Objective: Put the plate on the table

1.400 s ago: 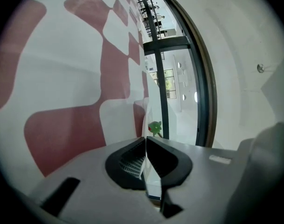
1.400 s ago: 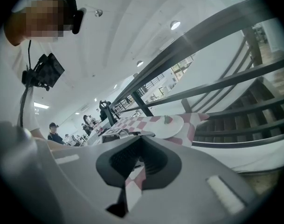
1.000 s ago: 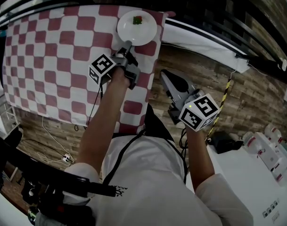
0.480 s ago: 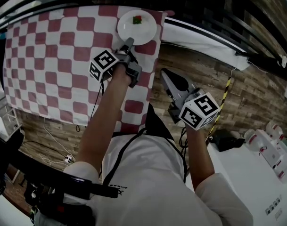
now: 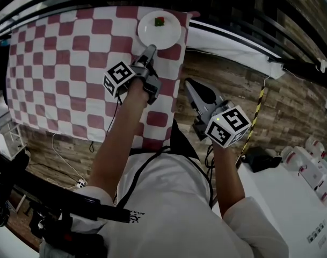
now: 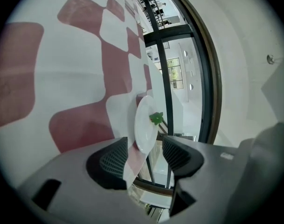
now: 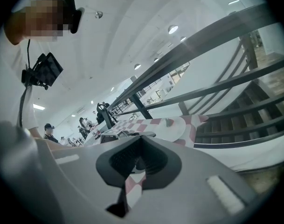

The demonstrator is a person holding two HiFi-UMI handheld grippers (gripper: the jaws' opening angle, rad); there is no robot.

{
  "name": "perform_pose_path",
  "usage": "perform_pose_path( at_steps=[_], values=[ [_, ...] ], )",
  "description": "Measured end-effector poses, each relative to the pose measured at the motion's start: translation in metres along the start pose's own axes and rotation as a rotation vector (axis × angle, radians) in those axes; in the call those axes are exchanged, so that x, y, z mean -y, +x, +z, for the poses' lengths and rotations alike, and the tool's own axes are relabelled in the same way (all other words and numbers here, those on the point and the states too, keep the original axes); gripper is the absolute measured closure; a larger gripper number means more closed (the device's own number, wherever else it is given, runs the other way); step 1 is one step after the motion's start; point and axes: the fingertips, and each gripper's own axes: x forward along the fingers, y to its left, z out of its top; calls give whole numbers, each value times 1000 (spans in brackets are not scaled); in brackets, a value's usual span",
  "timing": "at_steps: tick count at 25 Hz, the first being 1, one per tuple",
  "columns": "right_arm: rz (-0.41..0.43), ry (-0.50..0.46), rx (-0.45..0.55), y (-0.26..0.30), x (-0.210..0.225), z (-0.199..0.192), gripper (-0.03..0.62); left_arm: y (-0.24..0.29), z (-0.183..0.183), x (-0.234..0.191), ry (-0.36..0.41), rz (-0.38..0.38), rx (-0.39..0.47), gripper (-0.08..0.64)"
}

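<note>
Surroundings, head view: we note a table under a red-and-white checked cloth, with wooden floor at its 3 o'clock. A long white strip runs alongside the cloth's right edge. Yellow-and-black tape drops away at 4 o'clock, and a cable trails on the floor at 8 o'clock.

Task item: the plate is white, round and shallow. It lies flat on the cloth at the table's far right corner, at 12 o'clock in the head view. A small red and green piece sits on it, just beyond centre.

Tools: the left gripper is at the plate's 7 o'clock. Its jaws have just been opening and now stand spread wide. The plate's near rim reaches into the gap, and neither pad presses on it. The right gripper hangs over the floor at the plate's 5 o'clock, its jaws pressed together with nothing between them.

View differences: only the left gripper view shows the clearance either side of the plate. There the piece reads green. The right gripper view shows the plate low over the cloth at 1 o'clock of the closed jaws. It also shows a dark railing and distant people, whom the head view does not show.
</note>
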Motion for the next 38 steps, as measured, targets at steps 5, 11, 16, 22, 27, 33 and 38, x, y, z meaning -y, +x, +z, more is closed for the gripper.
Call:
perform_pose_path(
  at_steps=[5, 11, 16, 22, 27, 33, 38],
  values=[
    [1, -18, 24, -2, -20, 0, 583, -32, -12, 0, 76, 4, -55, 421],
    [-10, -39, 51, -9, -50, -4, 583, -70, -19, 22, 173, -38, -96, 519],
    [-28, -44, 85, -27, -80, -9, 583, -108, -28, 45, 252, -73, -136, 552],
    [-53, -64, 120, -36, -103, -18, 584, -142, -36, 59, 345, -113, -197, 552],
    [-69, -62, 149, -46, -125, -16, 583, -175, -47, 74, 422, -140, -268, 552],
    [-90, -94, 183, -60, -156, -17, 583, -224, -48, 91, 512, -192, -284, 552],
    [-108, -99, 190, -71, -176, -27, 583, -261, -46, 98, 534, -219, -282, 552]
  ],
)
